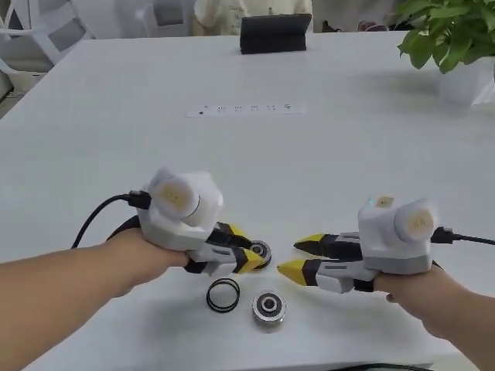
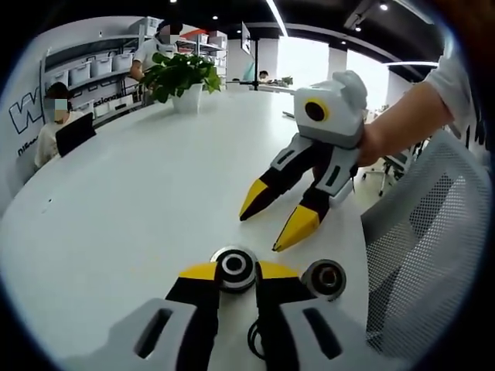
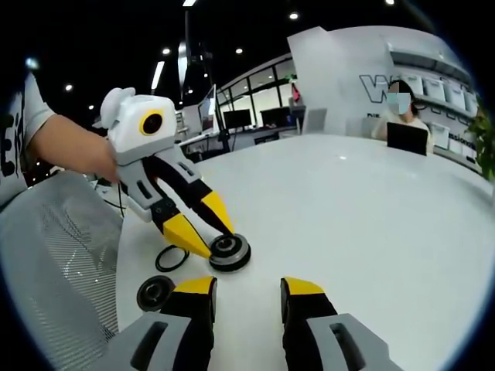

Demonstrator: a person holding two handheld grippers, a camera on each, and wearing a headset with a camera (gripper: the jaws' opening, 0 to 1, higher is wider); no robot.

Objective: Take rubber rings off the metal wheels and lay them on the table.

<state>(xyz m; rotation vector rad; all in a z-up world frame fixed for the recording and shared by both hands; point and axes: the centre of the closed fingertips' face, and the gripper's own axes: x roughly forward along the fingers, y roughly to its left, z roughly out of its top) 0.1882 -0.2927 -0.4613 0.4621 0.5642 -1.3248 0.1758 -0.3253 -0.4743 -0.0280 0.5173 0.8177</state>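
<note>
White table [image 1: 309,154] with a potted plant [image 1: 452,35]; mesh chair [image 2: 418,255] beside it; shelves [image 2: 93,73] and ceiling lights [image 3: 292,15] behind

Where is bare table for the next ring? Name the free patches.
Crowded: the near edge, where the left tongs grip the held wheel, the open right tongs face them, and the loose ring and loose wheel lie beside them. Free: the broad table between that cluster and the label strip, and beyond it toward the black device and plant.

Beside the shiny silver metal wheel [image 1: 268,306] lies a matt black rubber ring [image 1: 223,295] on the smooth white tabletop [image 1: 255,154].
</note>
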